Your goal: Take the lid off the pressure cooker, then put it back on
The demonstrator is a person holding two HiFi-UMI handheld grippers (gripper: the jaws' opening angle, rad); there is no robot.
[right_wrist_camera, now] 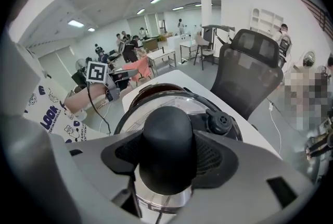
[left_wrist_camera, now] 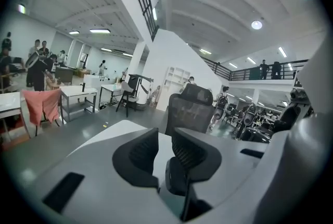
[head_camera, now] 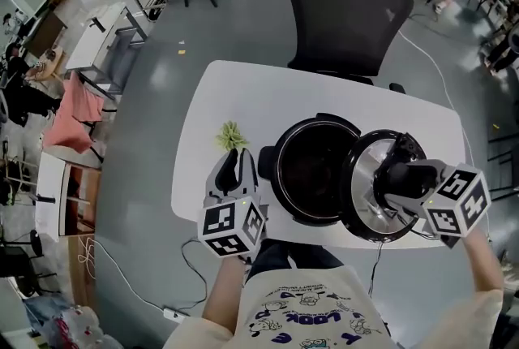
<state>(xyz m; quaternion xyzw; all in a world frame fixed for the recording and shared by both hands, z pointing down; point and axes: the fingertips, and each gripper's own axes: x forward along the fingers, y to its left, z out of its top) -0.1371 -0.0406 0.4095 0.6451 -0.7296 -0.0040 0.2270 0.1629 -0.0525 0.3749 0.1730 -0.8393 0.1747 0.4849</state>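
The pressure cooker [head_camera: 281, 170] stands open on the white table [head_camera: 212, 100], and I can look straight down into its dark pot. The lid [head_camera: 362, 177] is off and held up on edge at the pot's right side, its shiny inside turned toward the opening. From above it overlaps the pot's right rim, though I cannot tell whether the two touch. The right gripper [head_camera: 397, 177] is clamped on the lid's black knob [right_wrist_camera: 167, 145], a ribbed pad pressed to each side of it, and the small round valve [right_wrist_camera: 219, 121] sits just beyond the knob on the lid's top. The left gripper [head_camera: 235, 165] hangs just left of the cooker over the table, its jaws a narrow gap apart with nothing in them; only tabletop shows through the gap. A small green sprig [head_camera: 231, 135] lies on the table by its tips. A black mesh office chair [head_camera: 349, 6] stands at the table's far side.
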